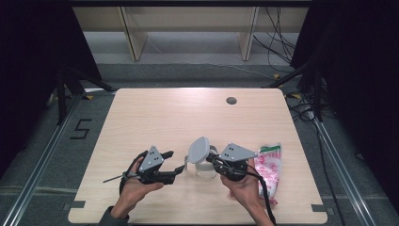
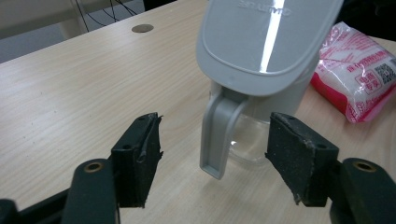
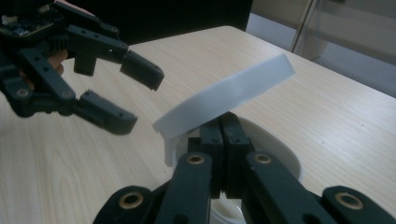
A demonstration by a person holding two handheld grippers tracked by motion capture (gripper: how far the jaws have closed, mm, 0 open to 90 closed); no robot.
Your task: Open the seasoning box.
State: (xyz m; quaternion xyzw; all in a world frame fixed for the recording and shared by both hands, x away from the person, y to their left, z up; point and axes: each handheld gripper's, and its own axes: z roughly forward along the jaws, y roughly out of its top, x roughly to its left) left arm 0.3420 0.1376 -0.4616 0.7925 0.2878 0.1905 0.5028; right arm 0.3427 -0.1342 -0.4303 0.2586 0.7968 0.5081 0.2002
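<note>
A clear container [image 1: 206, 170] with a grey hinged lid [image 1: 198, 149] stands near the table's front middle, and the lid is tilted up open. My left gripper [image 1: 176, 161] is open just left of it. In the left gripper view the lid's grey tab [image 2: 218, 135] hangs between the spread jaws of that gripper [image 2: 215, 128], and neither pad touches it. My right gripper [image 1: 211, 160] reaches in from the right. In the right gripper view its jaws [image 3: 222, 123] are pressed together at the container's white rim [image 3: 280, 149] under the raised lid [image 3: 224, 95]. The left gripper [image 3: 144, 100] shows open beyond.
A pink and white plastic packet [image 1: 269, 167] lies on the table right of my right hand, also in the left gripper view [image 2: 359, 74]. A round cable hole [image 1: 231, 100] sits near the far edge. Cables trail on the floor at the back right.
</note>
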